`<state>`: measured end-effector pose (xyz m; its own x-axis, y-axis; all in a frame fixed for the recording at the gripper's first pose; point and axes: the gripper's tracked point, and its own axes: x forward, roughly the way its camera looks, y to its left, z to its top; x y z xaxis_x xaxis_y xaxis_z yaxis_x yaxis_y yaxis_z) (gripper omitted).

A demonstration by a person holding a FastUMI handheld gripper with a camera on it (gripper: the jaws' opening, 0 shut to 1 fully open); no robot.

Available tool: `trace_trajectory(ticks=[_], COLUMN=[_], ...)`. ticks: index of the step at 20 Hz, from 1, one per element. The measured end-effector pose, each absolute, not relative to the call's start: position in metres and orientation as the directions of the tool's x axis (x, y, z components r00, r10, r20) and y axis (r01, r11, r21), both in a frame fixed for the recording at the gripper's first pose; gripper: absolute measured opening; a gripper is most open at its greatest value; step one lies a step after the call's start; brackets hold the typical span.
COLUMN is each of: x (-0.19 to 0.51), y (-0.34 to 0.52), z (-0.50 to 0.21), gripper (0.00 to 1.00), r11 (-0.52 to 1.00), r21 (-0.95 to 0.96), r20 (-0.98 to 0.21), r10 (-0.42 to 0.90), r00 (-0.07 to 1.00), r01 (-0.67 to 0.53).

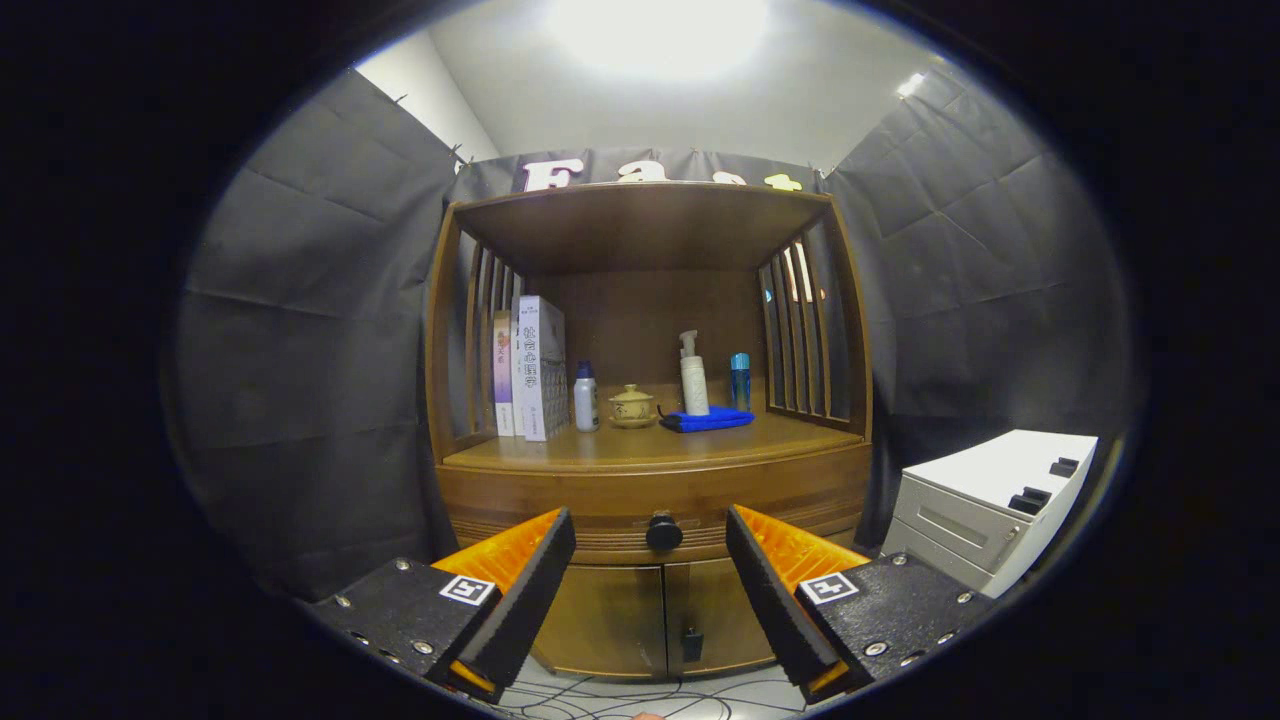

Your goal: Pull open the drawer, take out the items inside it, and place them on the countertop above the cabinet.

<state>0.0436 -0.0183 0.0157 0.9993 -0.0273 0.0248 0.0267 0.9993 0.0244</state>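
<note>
A wooden cabinet (650,480) stands against a dark cloth wall, seen from in front and slightly below its shelf. The gripper (650,560) is released, its two fingers spread wide apart and touching nothing. Between the fingers and some way beyond them sits the drawer (560,500), fully closed, with its round dark knob (664,531) centred in the gap. Below the drawer are two closed cabinet doors (640,620). Above the drawer is the countertop (640,445), under a wooden roof with slatted sides. On it, from left to right, stand two upright books (530,368), a small white bottle with a blue cap (586,397), a small lidded clay pot (632,406), a white pump bottle (693,375) standing on a folded blue cloth (708,420), and a slim blue bottle (740,380) behind the cloth. To the right of the cabinet, apart from it, is a white drawer unit (985,505). Cables (620,695) lie on the floor below the doors.
</note>
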Motion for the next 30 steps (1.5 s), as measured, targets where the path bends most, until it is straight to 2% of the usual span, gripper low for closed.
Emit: trace_trajectory(ticks=[10, 23, 26, 30], x=[0.113, 0.186, 0.196, 0.202], y=[-0.030, -0.026, -0.024, -0.026], z=[-0.006, -0.065, -0.078, -0.082], gripper=[0.95, 0.95, 0.92, 0.73], r11=[0.998, 1.000, 0.999, 0.999], r21=[0.049, 0.025, 0.041, 0.035], r20=[-0.015, -0.152, -0.183, -0.191], r10=[-0.043, 0.003, 0.017, 0.013], r00=[0.999, 0.988, 0.983, 0.982], r01=[0.044, 0.001, -0.010, -0.006])
